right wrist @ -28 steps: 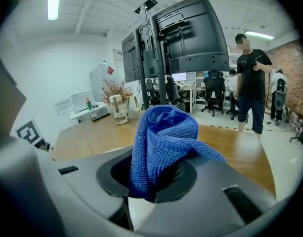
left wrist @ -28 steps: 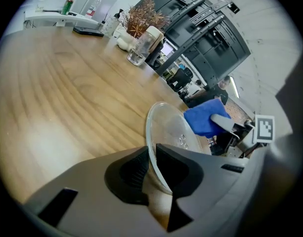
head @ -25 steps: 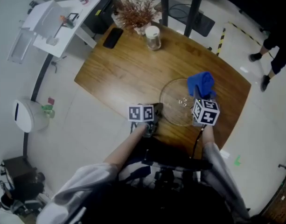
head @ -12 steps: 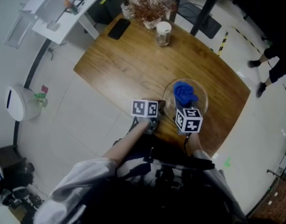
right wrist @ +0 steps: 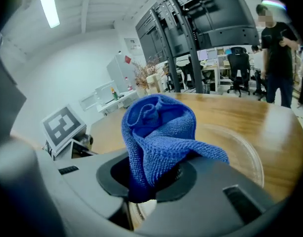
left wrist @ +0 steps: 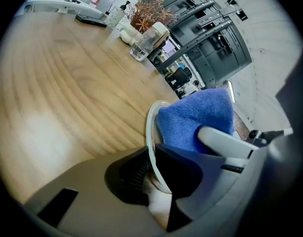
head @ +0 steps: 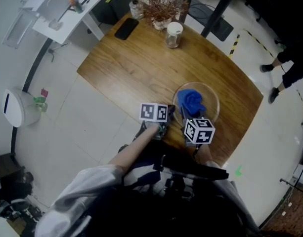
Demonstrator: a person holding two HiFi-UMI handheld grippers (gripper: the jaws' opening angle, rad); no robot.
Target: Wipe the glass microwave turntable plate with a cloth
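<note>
The blue cloth [head: 192,101] sits on the glass plate [head: 214,100], near right on the worktop [head: 141,58]. The left gripper [head: 169,114] meets its left rim.

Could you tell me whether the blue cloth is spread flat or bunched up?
Bunched: the blue cloth rises as a crumpled wad from the right gripper, whose jaws clamp it.

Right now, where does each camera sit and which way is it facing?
Head view: on the person's head, facing steeply down at the brown wooden table; both forearms show.
Left gripper view: on the left gripper, facing across the table toward a glass jar; its fingers clamp the round clear glass turntable plate at its rim.
Right gripper view: on the right gripper, facing over the plate toward office chairs; its fingers hold the blue cloth.
Shared: plate and cloth show in all three.
</note>
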